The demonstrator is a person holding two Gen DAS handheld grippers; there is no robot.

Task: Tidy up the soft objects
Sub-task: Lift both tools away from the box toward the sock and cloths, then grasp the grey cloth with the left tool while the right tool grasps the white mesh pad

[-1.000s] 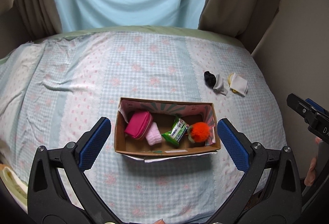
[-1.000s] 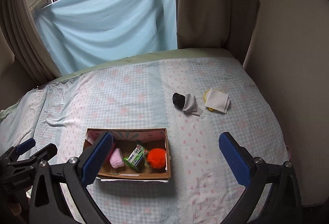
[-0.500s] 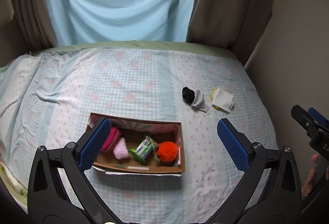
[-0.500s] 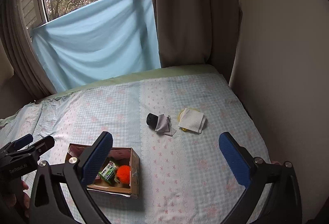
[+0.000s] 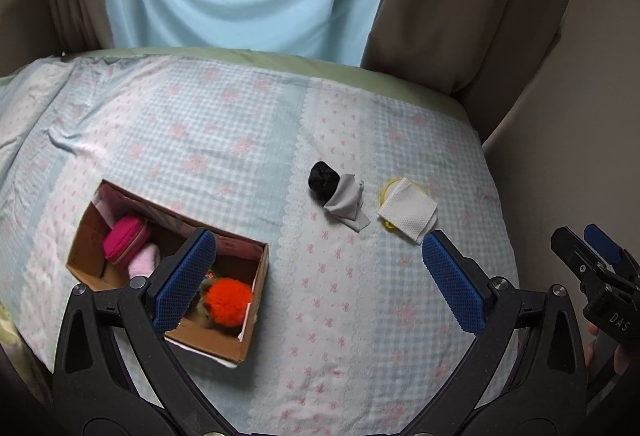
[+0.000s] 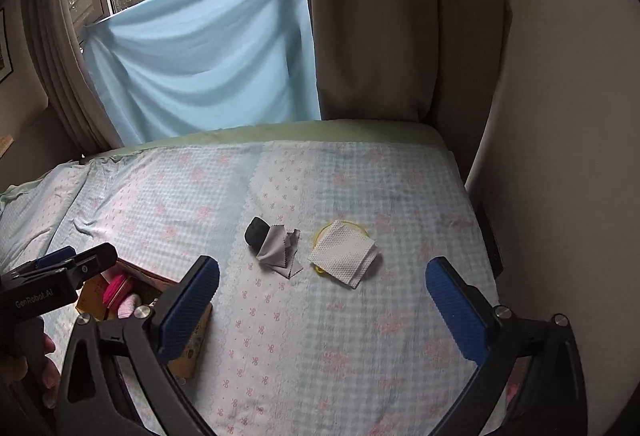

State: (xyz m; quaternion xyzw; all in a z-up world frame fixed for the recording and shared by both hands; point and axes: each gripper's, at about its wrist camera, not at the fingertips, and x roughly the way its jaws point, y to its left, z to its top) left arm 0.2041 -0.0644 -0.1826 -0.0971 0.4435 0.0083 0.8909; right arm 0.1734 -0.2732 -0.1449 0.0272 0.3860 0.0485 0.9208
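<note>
A cardboard box point(image 5: 256, 276) lies on the bed at the left and holds a magenta pouch point(image 5: 126, 245), a pink soft roll point(image 5: 143, 263) and an orange pompom point(image 5: 228, 301). A black ball point(image 5: 322, 178), a grey cloth point(image 5: 346, 204) and a white folded cloth point(image 5: 408, 210) over a yellow ring lie on the bed to the right of the box. They also show in the right wrist view: black ball point(image 6: 256, 231), grey cloth point(image 6: 278, 246), white cloth point(image 6: 344, 252). My left gripper point(image 5: 318, 280) is open and empty, above the bed. My right gripper point(image 6: 324, 310) is open and empty, short of the cloths.
The bed point(image 5: 200, 124) has a blue checked cover. A light blue sheet point(image 6: 200, 56) and brown curtains point(image 6: 372, 16) hang behind it. A wall point(image 6: 560, 116) runs along the bed's right side. The box point(image 6: 192, 340) sits partly behind my right gripper's left finger.
Both grippers have swung to the right. The box has slid toward the left of both views and the cloths have come nearer the centre. Both grippers stay open.
</note>
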